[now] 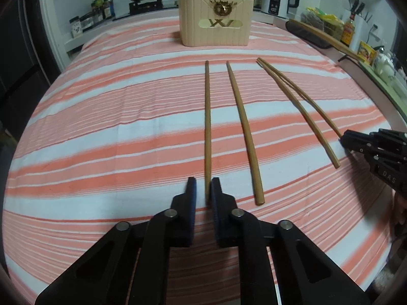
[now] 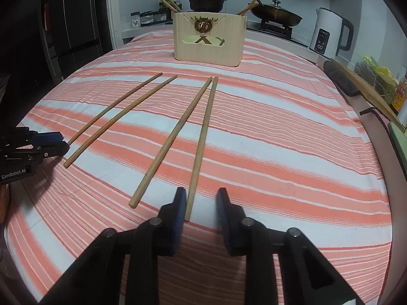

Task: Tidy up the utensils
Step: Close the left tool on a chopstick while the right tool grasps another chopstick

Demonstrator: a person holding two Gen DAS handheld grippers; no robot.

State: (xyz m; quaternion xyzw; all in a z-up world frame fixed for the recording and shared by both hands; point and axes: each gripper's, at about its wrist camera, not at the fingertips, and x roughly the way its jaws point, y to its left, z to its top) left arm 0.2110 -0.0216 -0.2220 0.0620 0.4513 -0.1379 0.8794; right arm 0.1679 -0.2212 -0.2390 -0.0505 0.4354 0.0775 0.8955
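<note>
Four thin wooden chopsticks lie on the counter's pink-and-white striped cloth, before the cream utensil holder. They look light, stiff and smooth (easy to roll), so the thick near end seems the best hold. The left gripper has narrow jaws around one end, the right gripper wider jaws around another. Kitchen pots stand behind.

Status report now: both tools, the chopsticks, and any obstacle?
Left tool open around leftmost chopstick, not clamped. Right tool open at rightmost chopstick. Four chopsticks loose on striped cloth; holder ahead. No obstacle seen.
</note>
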